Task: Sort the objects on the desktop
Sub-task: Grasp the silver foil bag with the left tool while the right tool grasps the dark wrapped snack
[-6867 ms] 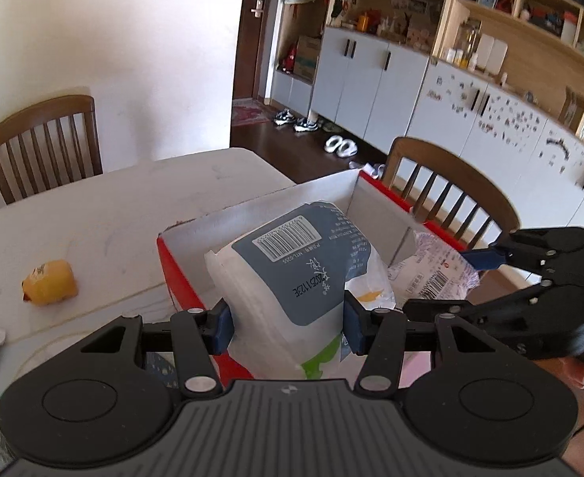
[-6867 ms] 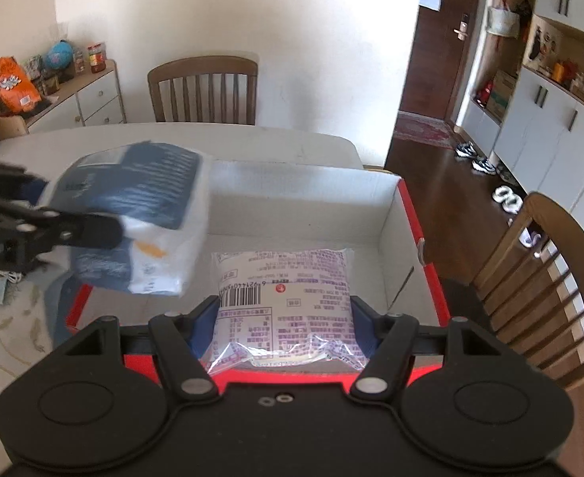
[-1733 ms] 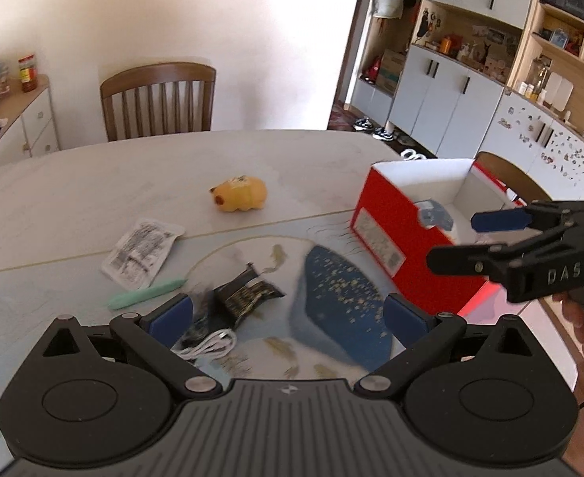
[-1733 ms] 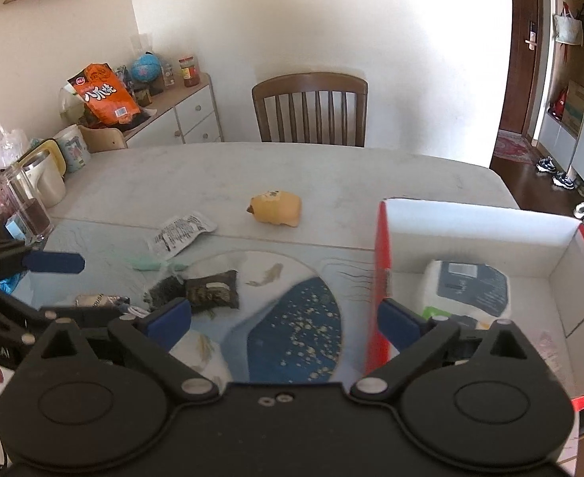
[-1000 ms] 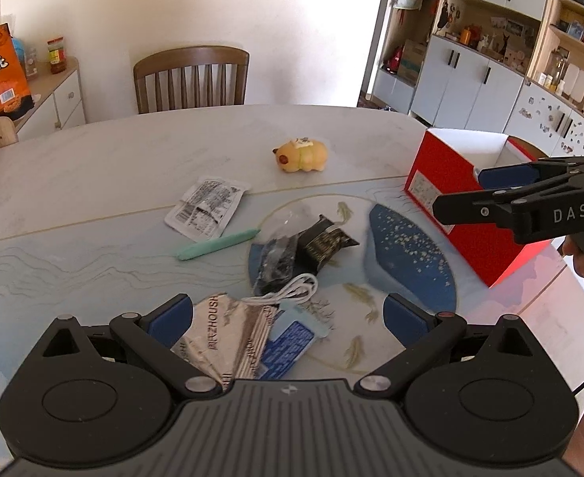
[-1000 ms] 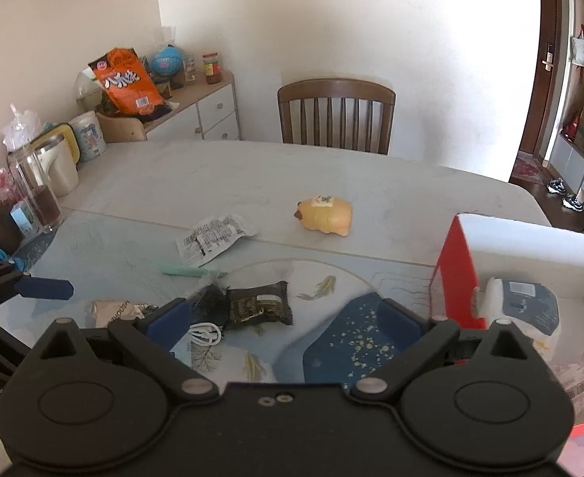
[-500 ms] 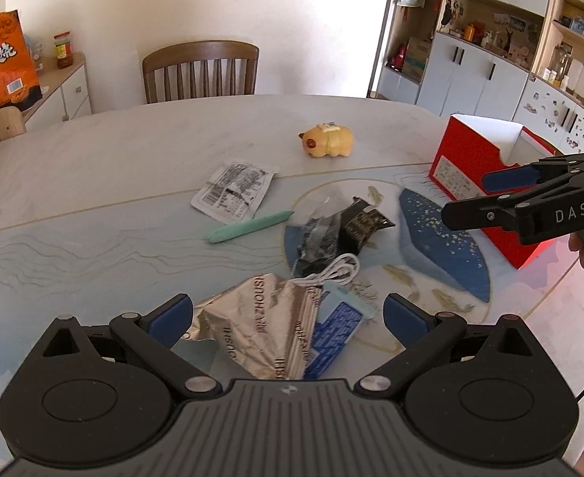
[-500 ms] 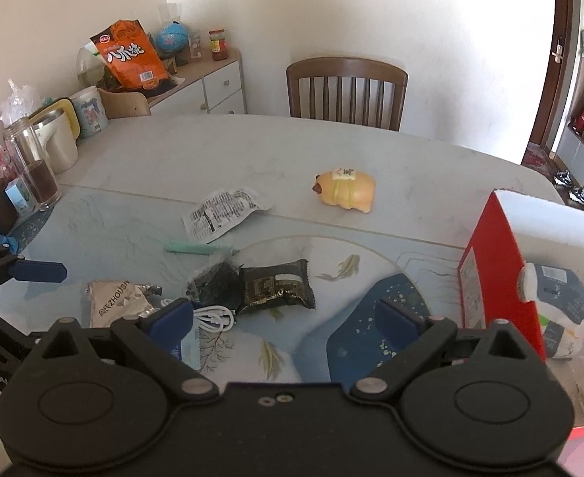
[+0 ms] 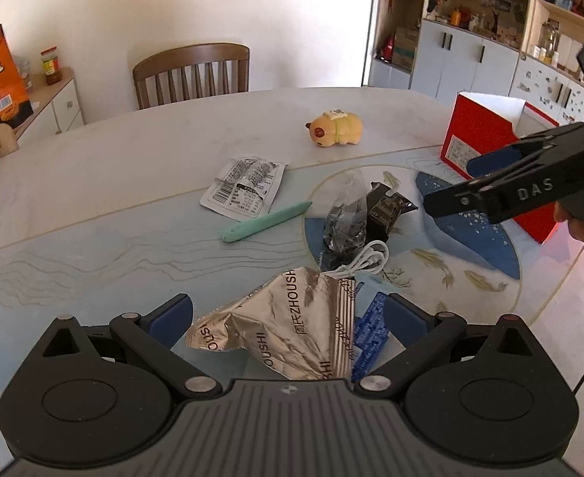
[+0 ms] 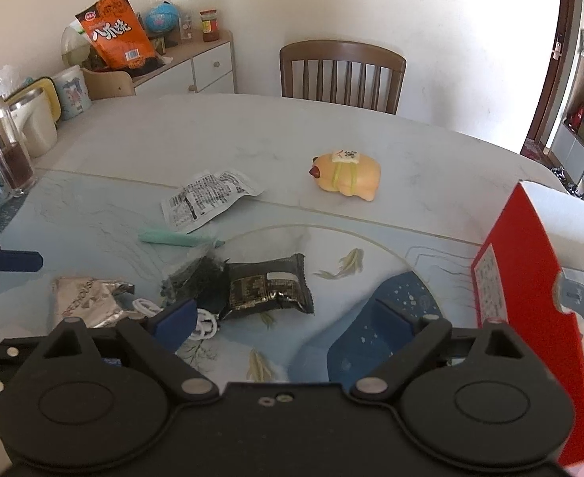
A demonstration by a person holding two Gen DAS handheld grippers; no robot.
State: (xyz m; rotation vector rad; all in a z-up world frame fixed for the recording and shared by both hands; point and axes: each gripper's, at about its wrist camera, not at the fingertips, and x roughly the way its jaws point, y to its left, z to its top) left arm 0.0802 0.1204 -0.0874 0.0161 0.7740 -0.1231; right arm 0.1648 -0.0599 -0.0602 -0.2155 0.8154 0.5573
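The left gripper [image 9: 288,316] is wide open, its fingers at both sides of the foil packet [image 9: 288,326], probably to take it next. The right gripper [image 10: 288,320] is also open and holds nothing (it waits above the table [image 10: 172,131]). Around lie a cable [image 9: 365,258], dark packets [image 10: 266,288], a green pen [image 9: 264,222] and a yellow toy [image 9: 335,127]. The red box [image 9: 486,159] stands at the right to receive them.

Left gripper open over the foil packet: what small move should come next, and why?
Probably lower the left gripper and close on the foil packet. Its jaws stand wide open either side of the packet, which lies loose on the table, outside the red box.
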